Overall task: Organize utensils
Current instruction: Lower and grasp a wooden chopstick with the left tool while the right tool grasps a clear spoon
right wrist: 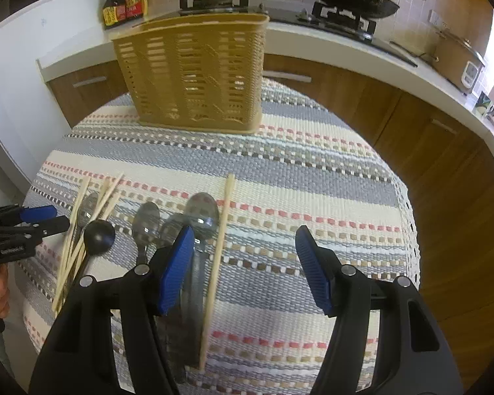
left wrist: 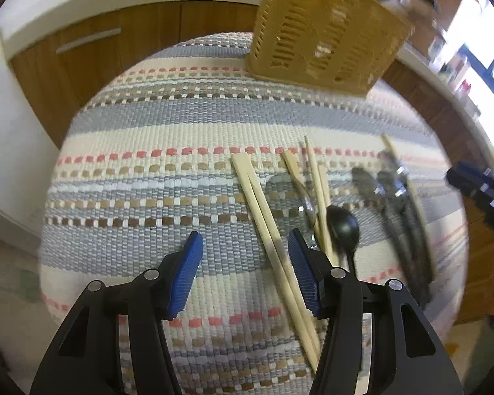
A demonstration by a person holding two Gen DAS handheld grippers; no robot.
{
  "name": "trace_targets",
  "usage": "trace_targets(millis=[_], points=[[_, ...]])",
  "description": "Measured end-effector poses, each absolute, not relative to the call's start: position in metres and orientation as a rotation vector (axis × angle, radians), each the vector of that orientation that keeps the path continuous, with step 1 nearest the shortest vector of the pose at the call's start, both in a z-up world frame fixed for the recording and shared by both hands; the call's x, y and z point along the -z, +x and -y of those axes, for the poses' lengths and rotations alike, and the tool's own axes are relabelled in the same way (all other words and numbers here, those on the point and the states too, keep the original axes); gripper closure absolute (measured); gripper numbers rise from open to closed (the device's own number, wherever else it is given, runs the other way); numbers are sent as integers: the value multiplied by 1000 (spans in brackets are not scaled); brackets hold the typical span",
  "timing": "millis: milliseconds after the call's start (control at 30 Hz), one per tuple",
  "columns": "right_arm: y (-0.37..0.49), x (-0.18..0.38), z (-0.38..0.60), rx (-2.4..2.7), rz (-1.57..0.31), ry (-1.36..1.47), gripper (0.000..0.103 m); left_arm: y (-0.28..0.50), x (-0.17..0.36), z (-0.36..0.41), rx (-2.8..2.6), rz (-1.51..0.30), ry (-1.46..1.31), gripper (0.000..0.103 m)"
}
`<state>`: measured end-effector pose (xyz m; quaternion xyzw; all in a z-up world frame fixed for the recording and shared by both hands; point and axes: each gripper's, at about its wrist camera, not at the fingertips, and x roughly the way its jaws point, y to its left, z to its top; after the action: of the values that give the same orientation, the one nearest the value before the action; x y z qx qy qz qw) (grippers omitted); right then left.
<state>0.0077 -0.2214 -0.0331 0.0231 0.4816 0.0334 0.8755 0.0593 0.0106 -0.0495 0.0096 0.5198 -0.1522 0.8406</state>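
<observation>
A: Status of the basket?

B: Upright at the far side of the striped cloth covering the surface. Contents cannot be determined through the slots.

A: Fingers?

B: Left gripper: fingers partly apart, holding nothing; a chopstick pair lies just inside its right finger. Right gripper: fingers partly apart, nothing clamped; a single chopstick lies between them.

A: Utensil orientation?

B: Chopsticks, metal spoons and black spoon lie flat, bowls toward the basket.

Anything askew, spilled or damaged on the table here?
No spill or damage. The chopsticks and spoons lie loose and criss-crossed on the striped cloth, none yet in the basket, which stands upright.
</observation>
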Motion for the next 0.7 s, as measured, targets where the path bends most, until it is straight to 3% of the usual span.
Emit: trace_targets(millis=[133, 267, 333, 367, 433, 700], points=[[22, 41, 234, -99, -1091, 97, 43, 54, 51, 11, 284, -1087, 196, 51], [34, 55, 233, -164, -1174, 122, 59, 54, 47, 4, 316, -1093, 196, 58], [39, 64, 231, -178, -1206, 126, 67, 55, 46, 2, 320, -1087, 217, 66], [40, 67, 230, -179, -1220, 124, 67, 56, 45, 1, 324, -1084, 224, 69], [43, 71, 228, -195, -1228, 135, 69, 57, 45, 4, 317, -1085, 252, 87], [46, 68, 210, -283, -1243, 157, 69, 57, 44, -4, 294, -1076, 245, 92]])
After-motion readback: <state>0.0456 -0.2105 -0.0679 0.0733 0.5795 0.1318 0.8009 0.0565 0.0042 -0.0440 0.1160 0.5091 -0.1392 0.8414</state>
